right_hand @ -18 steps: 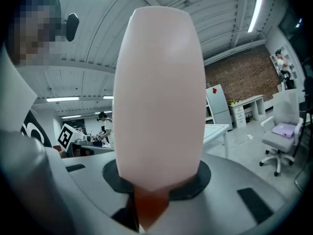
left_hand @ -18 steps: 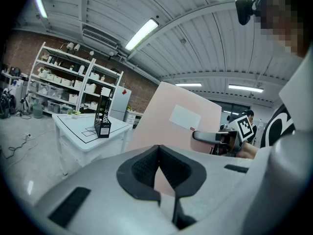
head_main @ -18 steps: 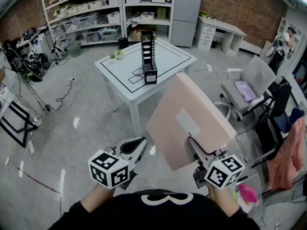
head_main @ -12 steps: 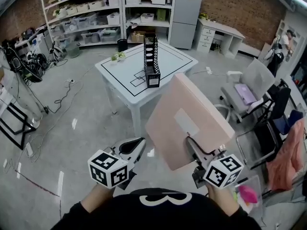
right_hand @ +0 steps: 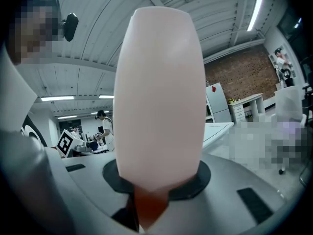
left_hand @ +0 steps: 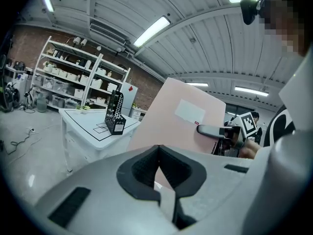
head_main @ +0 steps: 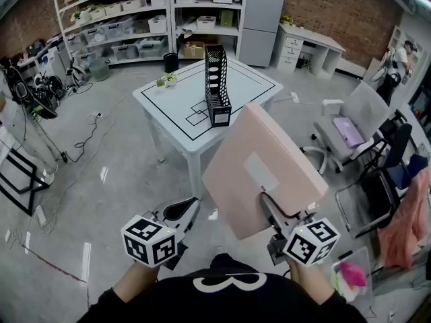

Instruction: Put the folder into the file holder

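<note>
Floor (head_main: 101,180): grey and glossy, with cables trailing across it at the left.
Surface (head_main: 168,106): a white square top marked with black lines, standing ahead of the person and well apart from both tongs.
Folder (head_main: 269,147): pale pink with a white label on its face. It is held tilted in the air between the person and the surface, touching neither the surface nor the file holder.
File holder (head_main: 217,86): black with perforated sides and a white label on its near end, upright near the middle of the surface.
Right tongs (head_main: 269,204): clamped on the folder's lower edge, and the folder rises straight out of the jaws.
Left tongs (head_main: 190,206): low at the person's left, beside the folder and apart from it. The tips are together with nothing between them.
Plant (head_main: 165,79): small and green, near the surface's far left edge.
</note>
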{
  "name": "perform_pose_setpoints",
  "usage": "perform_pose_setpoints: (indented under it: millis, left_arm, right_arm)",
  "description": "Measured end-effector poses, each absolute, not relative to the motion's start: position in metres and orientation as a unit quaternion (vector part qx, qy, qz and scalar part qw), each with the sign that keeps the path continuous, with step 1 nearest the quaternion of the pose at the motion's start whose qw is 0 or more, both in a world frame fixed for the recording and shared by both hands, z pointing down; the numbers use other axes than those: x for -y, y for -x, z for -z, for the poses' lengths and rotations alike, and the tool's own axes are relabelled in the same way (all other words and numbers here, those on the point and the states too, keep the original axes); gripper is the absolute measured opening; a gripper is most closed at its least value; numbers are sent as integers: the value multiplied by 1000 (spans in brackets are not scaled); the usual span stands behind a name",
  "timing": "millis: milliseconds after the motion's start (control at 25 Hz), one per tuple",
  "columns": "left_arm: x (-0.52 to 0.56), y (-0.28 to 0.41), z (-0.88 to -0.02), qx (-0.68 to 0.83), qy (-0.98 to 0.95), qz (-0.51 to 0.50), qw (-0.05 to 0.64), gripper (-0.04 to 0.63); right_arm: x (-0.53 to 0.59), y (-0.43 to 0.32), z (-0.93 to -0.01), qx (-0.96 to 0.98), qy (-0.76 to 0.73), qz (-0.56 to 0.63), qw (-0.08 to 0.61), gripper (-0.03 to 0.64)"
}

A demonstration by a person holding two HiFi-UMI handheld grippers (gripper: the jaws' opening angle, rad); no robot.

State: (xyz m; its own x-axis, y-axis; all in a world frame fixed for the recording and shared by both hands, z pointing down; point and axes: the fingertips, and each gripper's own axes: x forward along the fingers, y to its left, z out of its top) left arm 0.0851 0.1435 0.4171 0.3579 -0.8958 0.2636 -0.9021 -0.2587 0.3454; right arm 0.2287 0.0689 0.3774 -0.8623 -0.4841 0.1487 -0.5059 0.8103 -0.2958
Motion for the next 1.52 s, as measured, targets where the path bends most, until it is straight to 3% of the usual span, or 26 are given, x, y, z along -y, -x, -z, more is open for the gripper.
perform_pose_setpoints:
  millis: [1120, 1520]
  left_arm:
    - [128, 78, -423, 592, -773, -27, 227, 6]
    - [173, 103, -415, 588, -782, -15, 206, 6]
  right_arm:
    - [211, -95, -355, 950, -251, -187, -9, 130]
    - [258, -82, -317, 948, -288, -128, -33, 130]
